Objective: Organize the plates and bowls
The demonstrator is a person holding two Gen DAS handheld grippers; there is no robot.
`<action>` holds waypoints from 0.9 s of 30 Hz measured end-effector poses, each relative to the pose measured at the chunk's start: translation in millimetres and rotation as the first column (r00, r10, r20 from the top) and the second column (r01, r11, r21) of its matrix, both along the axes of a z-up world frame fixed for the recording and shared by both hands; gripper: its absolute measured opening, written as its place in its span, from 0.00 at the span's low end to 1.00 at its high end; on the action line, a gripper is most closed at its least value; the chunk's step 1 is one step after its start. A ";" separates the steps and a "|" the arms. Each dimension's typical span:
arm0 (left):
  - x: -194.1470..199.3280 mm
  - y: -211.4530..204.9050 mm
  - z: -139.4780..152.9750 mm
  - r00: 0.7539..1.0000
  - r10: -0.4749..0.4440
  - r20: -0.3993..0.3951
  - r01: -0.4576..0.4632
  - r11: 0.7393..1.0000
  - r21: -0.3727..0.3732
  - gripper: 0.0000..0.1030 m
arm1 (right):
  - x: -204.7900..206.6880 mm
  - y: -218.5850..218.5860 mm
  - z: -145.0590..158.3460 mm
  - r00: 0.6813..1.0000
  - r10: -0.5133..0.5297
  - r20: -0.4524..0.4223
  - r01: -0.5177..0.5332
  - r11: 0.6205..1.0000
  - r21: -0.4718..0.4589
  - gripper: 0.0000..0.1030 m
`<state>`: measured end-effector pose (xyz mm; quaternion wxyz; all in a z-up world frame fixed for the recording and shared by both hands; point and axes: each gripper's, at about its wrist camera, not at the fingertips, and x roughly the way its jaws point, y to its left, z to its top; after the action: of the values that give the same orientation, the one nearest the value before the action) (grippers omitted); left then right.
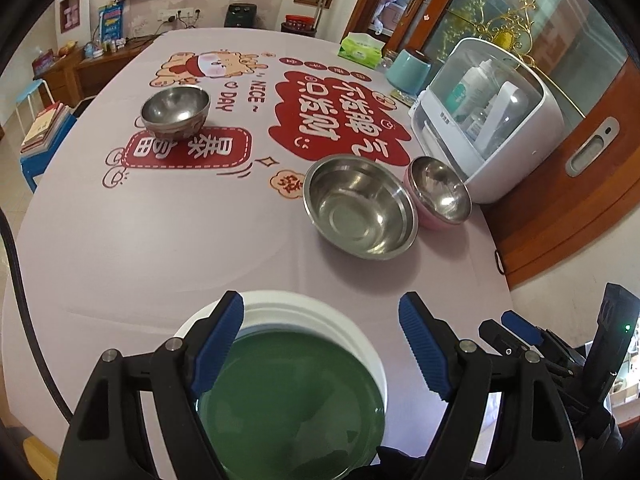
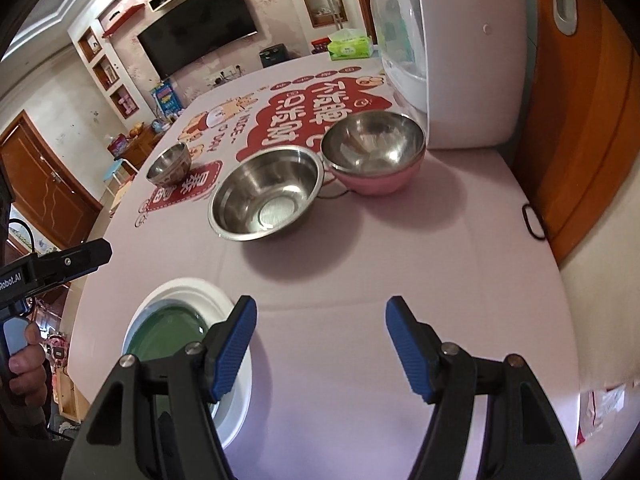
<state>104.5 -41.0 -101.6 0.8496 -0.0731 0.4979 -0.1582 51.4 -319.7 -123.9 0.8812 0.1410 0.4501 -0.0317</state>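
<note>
The green plate (image 1: pixel 292 396), stacked on a white plate (image 1: pixel 352 332) whose rim shows around it, lies directly under the left gripper (image 1: pixel 322 344), whose blue pads are spread with nothing pressed between them; one pad overlaps the plates' near edge in the picture, though whether it touches them cannot be told from this angle; the right gripper (image 2: pixel 320 348) is likewise spread and empty, over bare tablecloth (image 2: pixel 440 248) just right of the stack. Ahead of both tools a large steel bowl (image 1: pixel 358 206) stands touching a pink-sided bowl (image 1: pixel 438 194); a small steel bowl (image 1: pixel 175 110) sits well apart, farther ahead and to the left. The plates appear stacked already, so gathering the bowls is judged the step in hand; a reach forward and a pinch on a bowl rim would be called for.
</note>
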 end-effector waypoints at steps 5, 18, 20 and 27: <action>9.8 -8.1 1.8 0.999 0.032 0.004 -0.032 0.999 0.021 0.77 | 15.8 -7.6 -2.6 0.999 0.036 0.017 -0.036 0.999 0.012 0.65; 52.3 -28.0 -12.4 0.996 0.087 0.009 -0.087 0.993 0.080 0.77 | 63.4 0.5 -15.1 0.978 0.170 0.119 -0.171 0.985 -0.001 0.65; 60.1 -32.1 -18.9 0.996 0.092 0.012 -0.093 0.993 0.077 0.77 | 68.5 2.5 -17.4 0.971 0.193 0.141 -0.193 0.981 -0.013 0.65; 84.4 -48.4 -45.5 0.995 0.096 0.018 -0.098 0.990 0.102 0.77 | 85.5 3.5 -32.6 0.952 0.241 0.189 -0.246 0.969 0.005 0.65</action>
<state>188.9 -89.4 -147.1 0.8621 -0.0521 0.4956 -0.0913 136.9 -316.1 -156.5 0.9147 0.0992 0.3796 0.0970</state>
